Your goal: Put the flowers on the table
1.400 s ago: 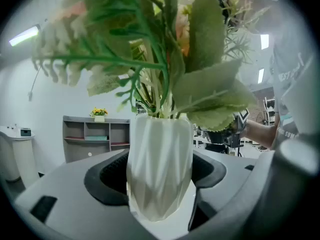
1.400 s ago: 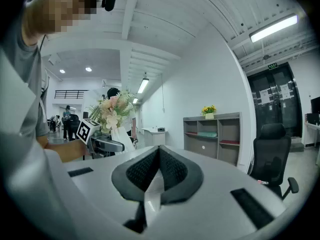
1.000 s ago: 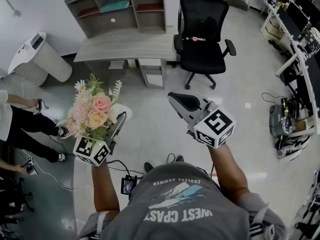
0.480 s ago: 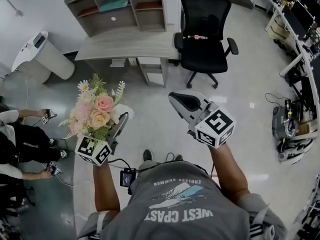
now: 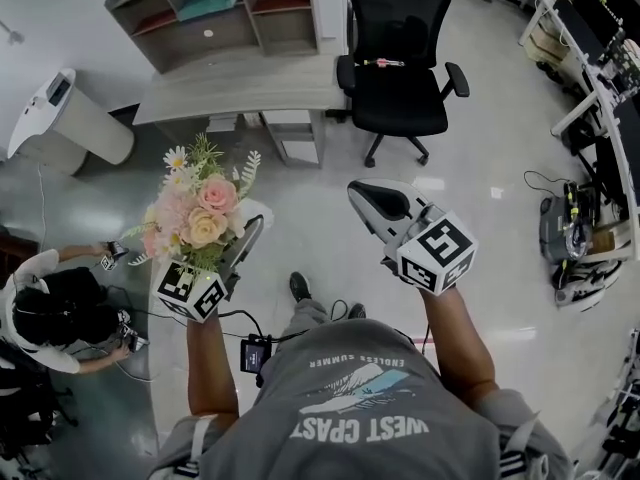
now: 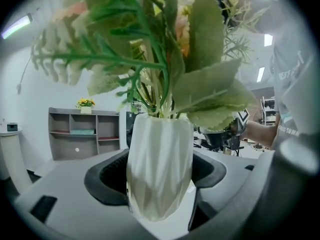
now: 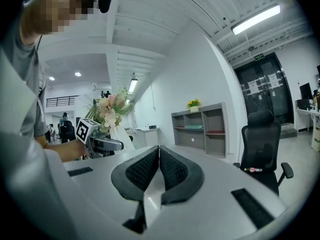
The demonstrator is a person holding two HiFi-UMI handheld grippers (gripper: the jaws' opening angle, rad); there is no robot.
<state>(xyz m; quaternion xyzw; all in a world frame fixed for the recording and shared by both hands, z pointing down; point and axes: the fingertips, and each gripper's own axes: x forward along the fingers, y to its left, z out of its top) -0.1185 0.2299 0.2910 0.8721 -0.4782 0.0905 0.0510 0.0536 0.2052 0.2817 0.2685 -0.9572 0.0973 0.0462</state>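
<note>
A bouquet of pink and cream flowers (image 5: 200,213) with green leaves stands in a white faceted vase (image 6: 160,169). My left gripper (image 5: 248,240) is shut on that vase and carries it upright at chest height over the floor. In the left gripper view the vase fills the space between the dark pads (image 6: 107,176), and the leaves (image 6: 200,89) hide most of the room. My right gripper (image 5: 366,200) is shut with nothing in it, its pads (image 7: 145,168) pressed together. The grey table (image 5: 240,80) lies ahead, beyond both grippers. The right gripper view shows the bouquet (image 7: 111,109) at its left.
A black office chair (image 5: 398,58) stands right of the table, and a grey shelf unit (image 5: 210,13) sits behind it. A white bin (image 5: 60,118) is at the far left. A person (image 5: 55,303) crouches at the left with cables on the floor. Desks and equipment (image 5: 580,238) line the right side.
The table, shelf and chair have shifted a little in the head view as I moved. The person at the left has dropped lower in the view. Both grippers keep their hold.
</note>
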